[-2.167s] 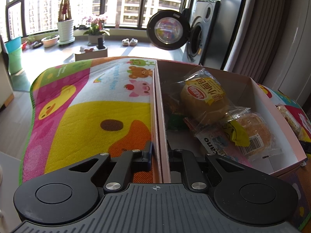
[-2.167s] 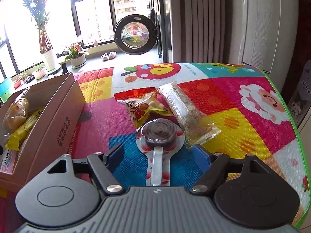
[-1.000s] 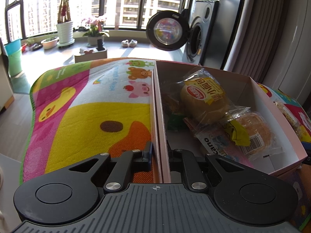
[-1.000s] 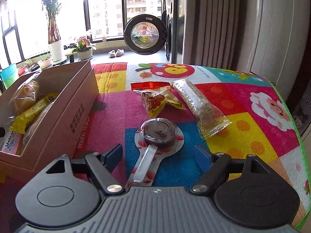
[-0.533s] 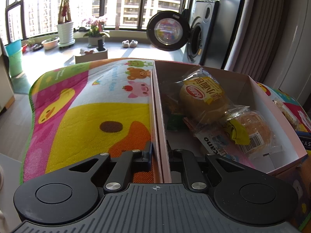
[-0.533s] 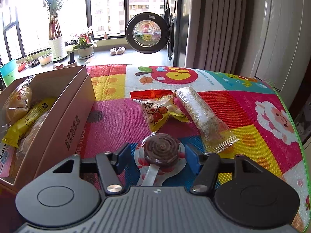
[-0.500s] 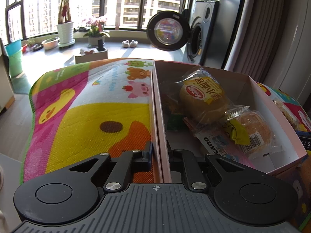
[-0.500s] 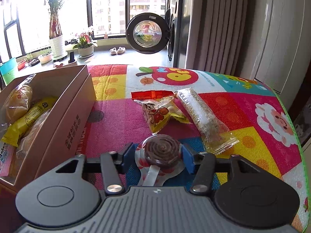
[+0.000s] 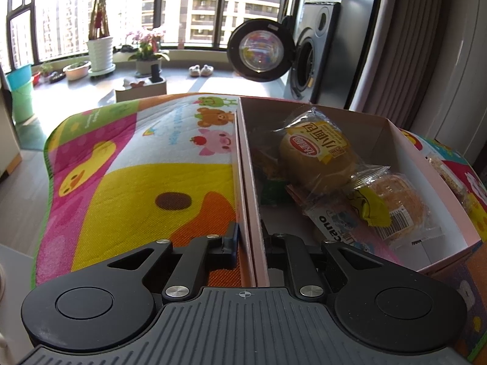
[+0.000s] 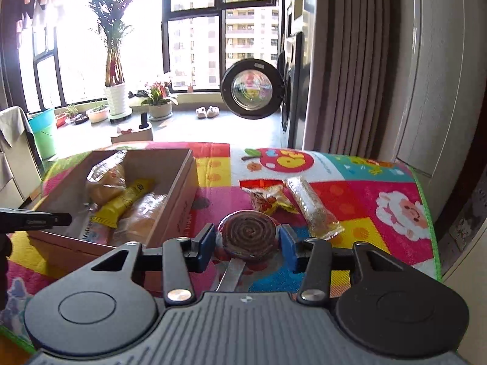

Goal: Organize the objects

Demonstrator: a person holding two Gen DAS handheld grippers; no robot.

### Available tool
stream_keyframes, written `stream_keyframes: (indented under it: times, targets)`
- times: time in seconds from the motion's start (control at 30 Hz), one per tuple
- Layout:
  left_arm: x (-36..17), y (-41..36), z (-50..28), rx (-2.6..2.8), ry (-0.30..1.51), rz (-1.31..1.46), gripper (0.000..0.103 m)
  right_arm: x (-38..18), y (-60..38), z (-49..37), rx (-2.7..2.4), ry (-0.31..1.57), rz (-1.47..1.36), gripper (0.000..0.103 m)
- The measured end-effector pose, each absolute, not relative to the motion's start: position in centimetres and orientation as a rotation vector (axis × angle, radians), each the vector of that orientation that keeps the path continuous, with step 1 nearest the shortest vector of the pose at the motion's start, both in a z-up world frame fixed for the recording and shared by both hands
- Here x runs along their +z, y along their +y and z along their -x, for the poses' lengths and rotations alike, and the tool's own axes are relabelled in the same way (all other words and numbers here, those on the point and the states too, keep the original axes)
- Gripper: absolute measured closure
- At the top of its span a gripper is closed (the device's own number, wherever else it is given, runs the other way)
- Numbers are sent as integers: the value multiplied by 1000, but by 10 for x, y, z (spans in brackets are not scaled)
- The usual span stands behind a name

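Note:
My right gripper [image 10: 249, 245] is shut on a brown spiral lollipop [image 10: 249, 235] in a clear wrapper, held up above the colourful mat [image 10: 350, 200]. A yellow-red snack bag [image 10: 269, 199] and a long clear cereal bar [image 10: 310, 205] lie on the mat beyond it. To the left stands the pink cardboard box [image 10: 179, 213] with wrapped buns and a yellow packet inside. My left gripper [image 9: 249, 240] is shut on the box's left wall [image 9: 248, 182], one finger on each side. In the box lie a round bun [image 9: 318, 155] and a second wrapped bun [image 9: 395, 203].
The mat's green edge [image 10: 426, 213] marks the table's right side, with a curtain [image 10: 350, 76] and white cabinet beyond. A washing machine with an open door [image 10: 251, 89], potted plants [image 10: 114, 60] and windows fill the background. The other gripper's dark tip [image 10: 33, 219] shows at the left.
My right gripper closed on the lollipop and lifted it off the mat, rising and tilting back. The left gripper kept its hold on the box wall.

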State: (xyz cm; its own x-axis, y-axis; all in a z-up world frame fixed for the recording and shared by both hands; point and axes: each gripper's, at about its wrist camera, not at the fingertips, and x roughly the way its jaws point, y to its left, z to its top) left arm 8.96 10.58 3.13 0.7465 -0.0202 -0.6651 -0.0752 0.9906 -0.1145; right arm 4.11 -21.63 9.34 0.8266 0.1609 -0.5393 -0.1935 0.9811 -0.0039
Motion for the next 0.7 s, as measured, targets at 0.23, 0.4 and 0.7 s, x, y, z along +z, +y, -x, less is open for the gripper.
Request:
stream_keyframes:
  times: [0.23,0.4,0.7]
  targets:
    - [31,106,-90,30,729,140,89,145,-191,-27,325,476,30,58]
    - [30,106,-90,26,730,140,89,157,-161,-45,410,475,-13,58]
    - [30,106,-89,23,732,137,89,146,-124,-98,458,512,-89,49]
